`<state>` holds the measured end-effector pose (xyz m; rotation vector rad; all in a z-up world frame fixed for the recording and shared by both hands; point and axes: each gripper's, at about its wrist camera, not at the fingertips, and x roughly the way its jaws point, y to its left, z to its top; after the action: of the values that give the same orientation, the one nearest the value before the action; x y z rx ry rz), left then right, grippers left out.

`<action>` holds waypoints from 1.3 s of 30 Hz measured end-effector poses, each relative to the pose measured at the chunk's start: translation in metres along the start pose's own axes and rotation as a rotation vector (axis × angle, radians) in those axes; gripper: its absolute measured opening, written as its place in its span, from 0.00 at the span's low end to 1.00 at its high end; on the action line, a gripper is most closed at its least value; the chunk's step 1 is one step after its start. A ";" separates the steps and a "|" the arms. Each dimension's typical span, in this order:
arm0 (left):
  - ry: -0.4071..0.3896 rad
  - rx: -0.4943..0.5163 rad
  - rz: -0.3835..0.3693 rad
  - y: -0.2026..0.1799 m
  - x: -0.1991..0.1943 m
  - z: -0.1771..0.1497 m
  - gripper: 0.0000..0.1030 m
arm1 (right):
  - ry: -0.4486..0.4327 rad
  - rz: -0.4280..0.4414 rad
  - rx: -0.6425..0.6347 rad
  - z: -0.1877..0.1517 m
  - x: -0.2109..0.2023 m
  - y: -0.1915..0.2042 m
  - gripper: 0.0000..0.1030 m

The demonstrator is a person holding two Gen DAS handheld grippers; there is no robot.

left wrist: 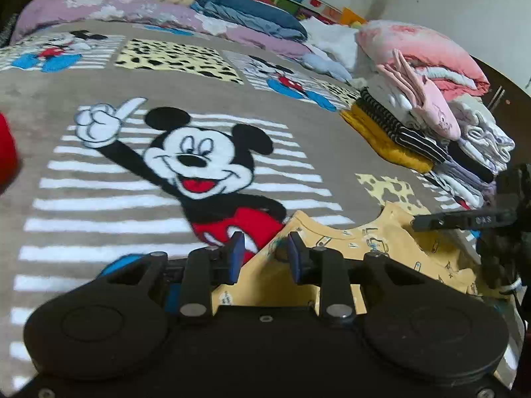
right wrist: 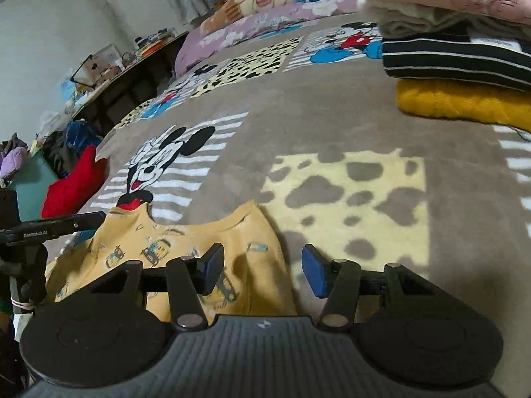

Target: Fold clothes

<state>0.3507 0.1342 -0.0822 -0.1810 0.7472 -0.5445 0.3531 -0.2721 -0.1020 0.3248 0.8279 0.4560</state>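
A yellow child's shirt (left wrist: 381, 232) with small printed pictures lies flat on the bed blanket, neck opening toward the far side. My left gripper (left wrist: 265, 255) hovers over the shirt's left corner, its blue pads apart, with only the shirt's edge and the blanket showing between them. In the right wrist view the same shirt (right wrist: 186, 242) lies below my right gripper (right wrist: 262, 270). That gripper is open wide, and the shirt's right edge runs under the gap. Neither gripper pinches any cloth.
The grey Mickey Mouse blanket (left wrist: 199, 159) covers the bed. A stack of folded clothes (left wrist: 415, 126) stands at the right, also seen up close (right wrist: 458, 56). Pillows and bedding (left wrist: 116, 6) line the far side. A red garment (right wrist: 73, 182) lies off the bed's left edge.
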 end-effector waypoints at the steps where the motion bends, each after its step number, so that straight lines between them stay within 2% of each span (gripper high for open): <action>1: 0.012 0.000 -0.008 0.001 0.004 0.000 0.25 | 0.003 0.004 0.003 0.002 0.003 -0.001 0.45; 2: 0.026 0.009 -0.014 0.000 0.008 -0.001 0.25 | 0.003 0.008 0.007 0.004 0.005 -0.002 0.42; 4: 0.042 0.029 -0.015 -0.004 0.013 -0.004 0.23 | 0.004 0.021 0.016 0.006 0.007 -0.004 0.19; 5: 0.040 0.029 -0.019 -0.004 0.012 -0.005 0.14 | 0.005 0.025 0.019 0.006 0.008 -0.004 0.13; 6: 0.034 0.020 -0.027 -0.003 0.010 -0.004 0.05 | 0.006 0.028 0.017 0.006 0.009 -0.004 0.10; 7: 0.025 0.013 -0.020 -0.001 0.008 -0.004 0.01 | 0.002 0.031 0.014 0.006 0.010 -0.004 0.09; 12: -0.036 -0.021 0.027 0.006 -0.007 0.003 0.00 | -0.077 -0.009 0.015 0.008 -0.004 -0.002 0.07; 15: -0.035 -0.014 0.065 0.006 -0.005 0.004 0.00 | -0.112 -0.036 0.001 0.013 -0.011 -0.001 0.07; 18: -0.008 0.009 0.116 0.004 0.003 0.002 0.00 | -0.076 -0.098 -0.043 0.015 -0.001 0.002 0.07; 21: 0.012 0.015 0.176 0.007 0.009 -0.001 0.00 | -0.017 -0.171 -0.070 0.013 0.014 0.005 0.14; 23: 0.006 0.000 0.180 0.011 0.006 0.000 0.03 | -0.027 -0.187 -0.064 0.013 0.011 0.006 0.23; 24: 0.000 -0.003 0.182 0.012 0.004 0.000 0.04 | -0.047 -0.188 -0.055 0.013 0.004 0.006 0.27; 27: -0.030 0.011 0.214 0.006 -0.003 0.003 0.05 | -0.113 -0.182 -0.019 0.012 -0.028 0.000 0.29; 30: -0.064 0.036 0.221 -0.008 -0.011 0.005 0.07 | -0.150 -0.195 0.030 -0.002 -0.073 -0.019 0.33; 34: -0.107 0.039 0.208 -0.029 -0.020 0.004 0.07 | -0.116 -0.231 0.088 -0.032 -0.117 -0.050 0.35; 37: -0.124 0.043 0.182 -0.048 -0.026 0.000 0.07 | -0.079 -0.284 0.131 -0.061 -0.140 -0.071 0.36; 39: -0.129 0.044 0.164 -0.061 -0.029 -0.003 0.08 | -0.086 -0.332 0.161 -0.082 -0.157 -0.081 0.36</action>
<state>0.3067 0.0975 -0.0458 -0.1118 0.6179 -0.3889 0.2186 -0.4128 -0.0918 0.3454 0.8177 0.0649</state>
